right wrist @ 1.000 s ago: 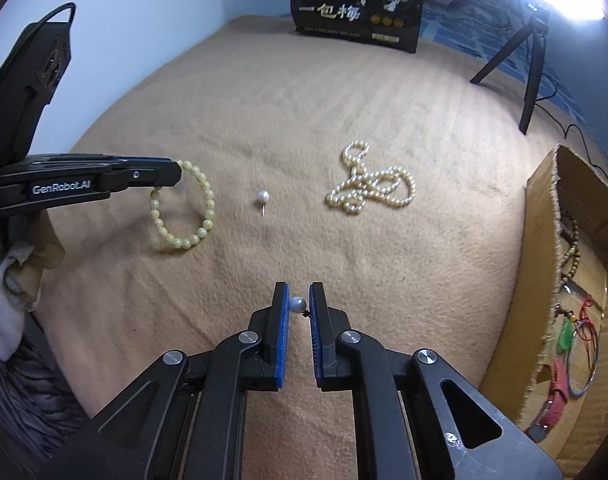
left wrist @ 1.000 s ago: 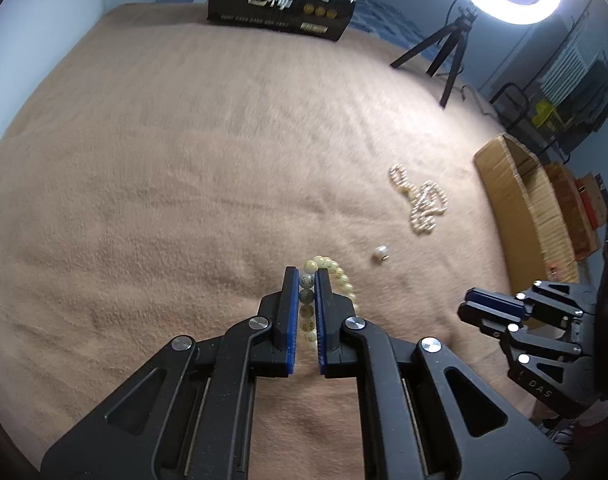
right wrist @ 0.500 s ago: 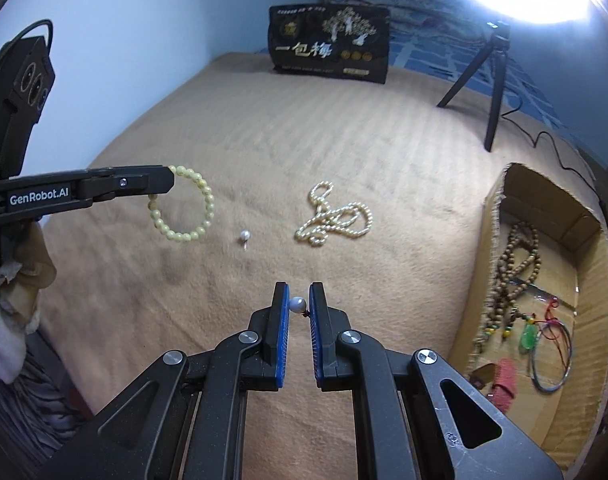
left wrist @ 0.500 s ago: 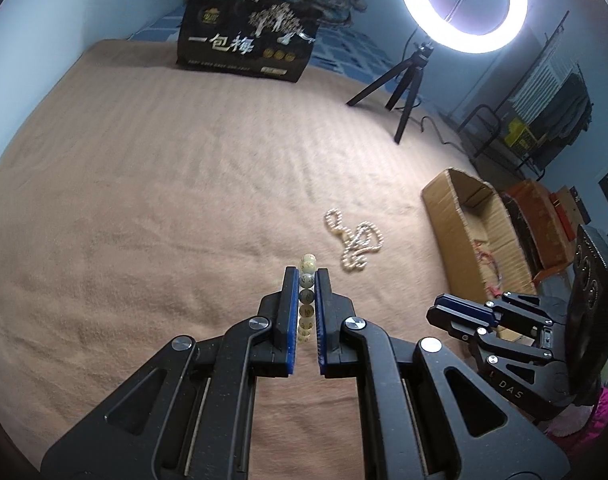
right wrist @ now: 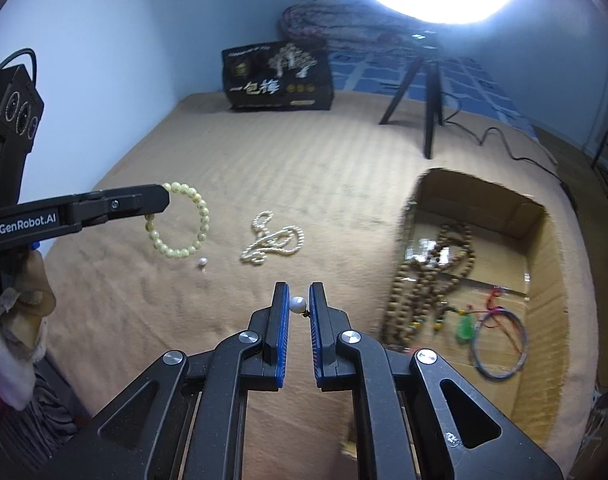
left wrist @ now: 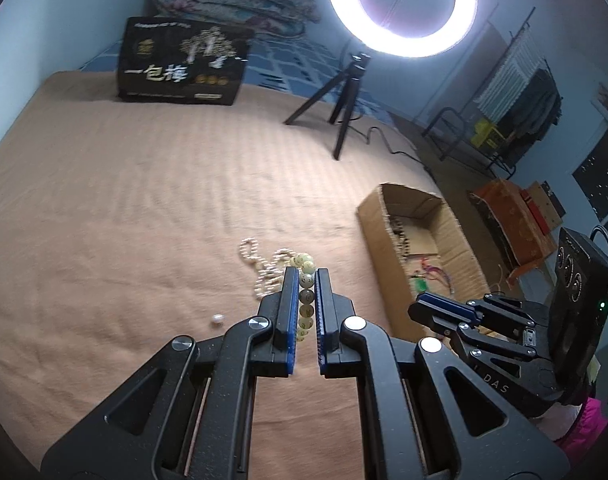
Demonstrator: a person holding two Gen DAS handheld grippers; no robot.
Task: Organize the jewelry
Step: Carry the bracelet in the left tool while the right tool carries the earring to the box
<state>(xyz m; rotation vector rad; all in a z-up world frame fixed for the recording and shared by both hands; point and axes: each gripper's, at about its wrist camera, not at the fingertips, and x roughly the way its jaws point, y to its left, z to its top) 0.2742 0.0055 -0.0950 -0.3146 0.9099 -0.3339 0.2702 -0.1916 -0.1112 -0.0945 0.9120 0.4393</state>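
Note:
My left gripper [left wrist: 305, 278] is shut on a pale yellow bead bracelet [left wrist: 306, 300], which hangs in the air off its tip as a ring [right wrist: 179, 220] in the right wrist view. My right gripper [right wrist: 298, 294] is shut on a small white pearl earring [right wrist: 297, 305], held above the tan blanket. A white pearl necklace [right wrist: 273, 239] lies coiled on the blanket ahead, with a second pearl earring [right wrist: 202, 263] left of it. An open cardboard box [right wrist: 544, 264] at the right holds brown bead strands [right wrist: 432, 276], a green pendant and a thin hoop.
A black printed carton [left wrist: 181, 65] stands at the far edge of the blanket [left wrist: 123, 208]. A ring light on a black tripod [left wrist: 340, 100] stands beyond the box, its cable trailing right. Folded bedding lies behind the carton; racks and boxes stand off to the right.
Both grippers have risen off the blanket and tilted up, each keeping its grip. The bracelet has been lifted clear of the blanket. The cardboard box's inside has come into view.

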